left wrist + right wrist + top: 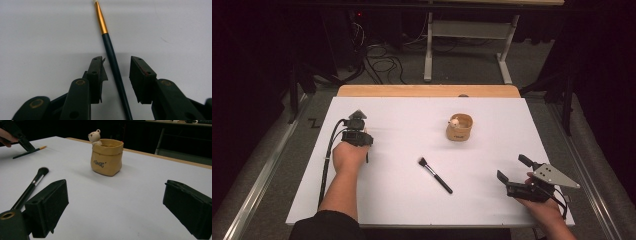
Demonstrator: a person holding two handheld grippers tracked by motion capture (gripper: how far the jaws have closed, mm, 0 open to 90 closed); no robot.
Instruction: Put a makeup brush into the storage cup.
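Note:
A thin brush (110,50) with a dark handle and a gold ferrule lies on the white table (402,130). My left gripper (116,60) is open, with a jaw on each side of the handle and a gap on both sides. In the high view the left gripper (357,121) sits at the table's left. A black makeup brush (435,175) lies flat at mid-table. Beyond it stands a tan pot (459,128) with a small bear figure (94,137) on its rim. My right gripper (510,166) is wide open near the front right, with nothing between its jaws.
The right gripper view shows the pot (107,160) ahead, the makeup brush (32,184) at left and the left gripper (17,136) far left over the thin brush (30,151). A wooden edge (427,90) borders the table's far side. Cables (382,62) and a desk frame (467,45) stand on the floor beyond.

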